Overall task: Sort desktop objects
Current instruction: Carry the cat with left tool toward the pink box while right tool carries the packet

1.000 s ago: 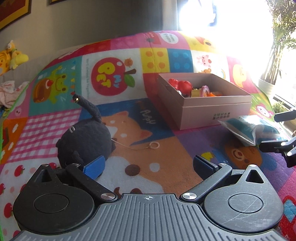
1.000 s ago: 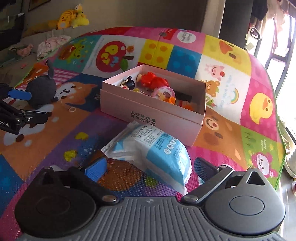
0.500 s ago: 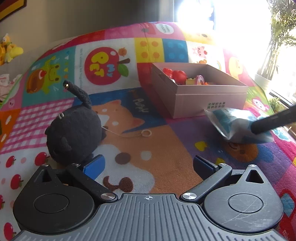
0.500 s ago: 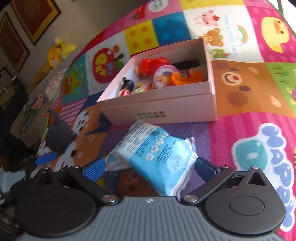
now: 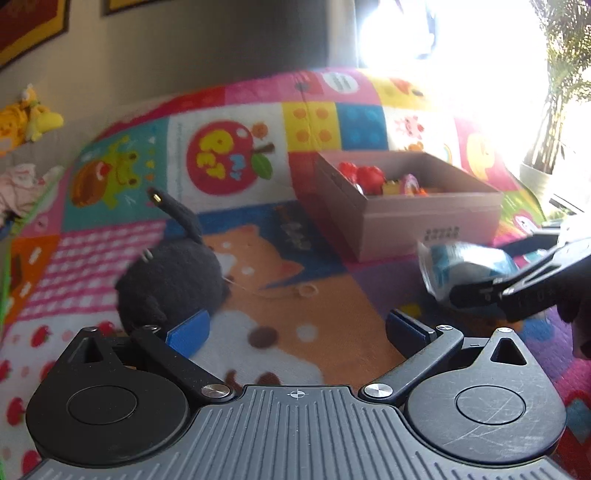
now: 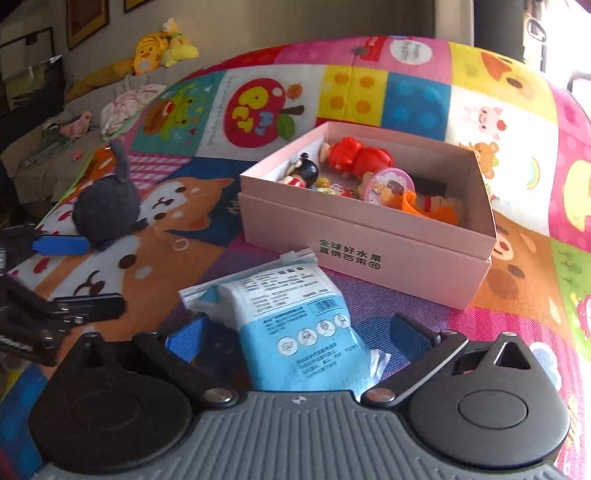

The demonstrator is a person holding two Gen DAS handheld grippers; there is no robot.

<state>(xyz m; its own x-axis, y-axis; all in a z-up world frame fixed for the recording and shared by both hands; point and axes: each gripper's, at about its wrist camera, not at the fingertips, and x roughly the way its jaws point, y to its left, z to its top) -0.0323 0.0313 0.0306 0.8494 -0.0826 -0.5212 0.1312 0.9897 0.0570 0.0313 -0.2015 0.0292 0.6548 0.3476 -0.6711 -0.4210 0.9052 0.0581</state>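
Left tool (image 5: 295, 325) is spread wide, the black plush (image 5: 170, 280) beside its left finger, unsorted. Your right tool (image 6: 291, 332), also spread, straddles the blue packet (image 6: 295, 325) lying short of the pink box (image 6: 369, 251), which already holds several toys.

This is a home, most likely a living room or child's play space. A bright patchwork play mat (image 6: 413, 96) printed with cartoon animals, an apple and building bricks fills the middle of both views, and an open pink cardboard box (image 6: 369, 236) holding small plastic toy figures sits on it. At upper left, yellow and orange plush toys (image 6: 155, 48) lie on a grey sofa (image 6: 48, 162) strewn with crumpled clothes below framed pictures (image 6: 86, 18) on the wall, while a potted green plant (image 5: 554, 110) stands by a sunlit window at upper right.
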